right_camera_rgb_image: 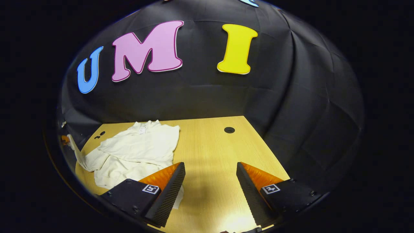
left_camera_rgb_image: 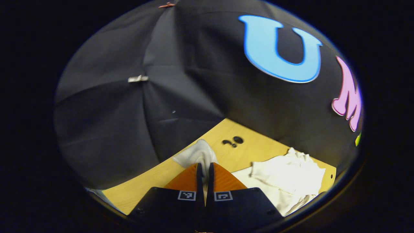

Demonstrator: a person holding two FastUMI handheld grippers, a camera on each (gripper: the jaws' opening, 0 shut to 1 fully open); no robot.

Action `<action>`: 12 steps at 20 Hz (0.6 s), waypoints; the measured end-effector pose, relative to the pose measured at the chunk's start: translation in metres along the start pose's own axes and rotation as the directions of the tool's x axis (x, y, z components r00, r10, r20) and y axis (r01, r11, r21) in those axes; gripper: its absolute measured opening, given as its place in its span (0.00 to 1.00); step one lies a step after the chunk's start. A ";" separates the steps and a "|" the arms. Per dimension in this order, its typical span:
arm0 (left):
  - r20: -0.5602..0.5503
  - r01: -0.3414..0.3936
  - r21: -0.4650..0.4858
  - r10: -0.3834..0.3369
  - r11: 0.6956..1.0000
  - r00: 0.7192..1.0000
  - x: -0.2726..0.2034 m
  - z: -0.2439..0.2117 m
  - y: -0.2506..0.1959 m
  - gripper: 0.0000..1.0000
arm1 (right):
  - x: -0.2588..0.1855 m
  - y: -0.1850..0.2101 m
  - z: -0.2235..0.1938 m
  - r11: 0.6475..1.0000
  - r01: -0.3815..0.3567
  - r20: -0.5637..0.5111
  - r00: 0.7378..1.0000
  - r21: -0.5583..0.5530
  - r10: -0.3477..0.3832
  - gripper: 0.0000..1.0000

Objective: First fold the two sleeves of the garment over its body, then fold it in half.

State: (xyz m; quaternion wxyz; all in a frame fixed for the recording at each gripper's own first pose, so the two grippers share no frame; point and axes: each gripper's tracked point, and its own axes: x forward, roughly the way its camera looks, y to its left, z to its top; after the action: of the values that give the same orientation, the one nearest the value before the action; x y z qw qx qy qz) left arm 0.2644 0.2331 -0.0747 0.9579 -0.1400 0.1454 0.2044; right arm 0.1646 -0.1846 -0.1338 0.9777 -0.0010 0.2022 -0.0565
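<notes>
White garment (right_camera_rgb_image: 136, 149) rumpled on wooden table (right_camera_rgb_image: 210, 145), toward left far corner; one sleeve (left_camera_rgb_image: 197, 153) pinched in left gripper (left_camera_rgb_image: 204, 171), lifted off near table edge; right gripper (right_camera_rgb_image: 210, 181) spread wide over bare tabletop, just beside hem.

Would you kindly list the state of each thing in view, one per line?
Left tongs: shut on a sleeve.
Sleeve: pinched and lifted off the table.
Right tongs: open, empty, above the table.
Garment: rumpled, on the table, one sleeve folded over its body.
Table: bears the garment.
</notes>
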 end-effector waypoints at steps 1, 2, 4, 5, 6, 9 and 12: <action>0.018 0.039 0.012 -0.039 0.999 0.999 0.002 0.009 -0.029 0.06 | 0.002 -0.007 -0.002 1.000 0.005 -0.004 1.000 0.006 -0.005 0.98; 0.032 0.076 0.023 -0.076 0.997 0.997 0.006 0.017 -0.060 0.06 | 0.003 -0.014 -0.004 1.000 0.010 -0.005 1.000 0.014 -0.010 0.98; 0.061 0.161 0.055 -0.164 0.985 0.985 0.009 0.027 -0.122 0.06 | 0.005 -0.028 -0.009 0.999 0.023 -0.010 1.000 0.035 -0.023 0.98; 0.069 0.207 0.080 -0.212 0.975 0.975 0.009 0.031 -0.155 0.06 | 0.005 -0.035 -0.013 0.998 0.031 -0.013 0.999 0.047 -0.031 0.98; 0.072 0.251 0.110 -0.259 0.962 0.963 0.008 0.030 -0.185 0.06 | 0.006 -0.042 -0.017 0.998 0.039 -0.016 0.999 0.059 -0.038 0.98; 0.058 0.379 0.174 -0.393 0.909 0.918 0.004 0.019 -0.278 0.06 | 0.006 -0.059 -0.029 0.995 0.058 -0.035 0.998 0.082 -0.056 0.98; 0.016 0.507 0.191 -0.519 0.841 0.855 -0.011 -0.009 -0.360 0.06 | 0.008 -0.073 -0.038 0.993 0.076 -0.053 0.996 0.086 -0.072 0.98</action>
State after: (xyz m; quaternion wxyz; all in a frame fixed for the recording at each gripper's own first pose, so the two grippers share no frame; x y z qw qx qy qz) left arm 0.4081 -0.0895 -0.0046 0.9905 -0.0798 0.0881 -0.0686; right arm 0.1488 -0.2573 -0.1704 0.9687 0.0358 0.2239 -0.1014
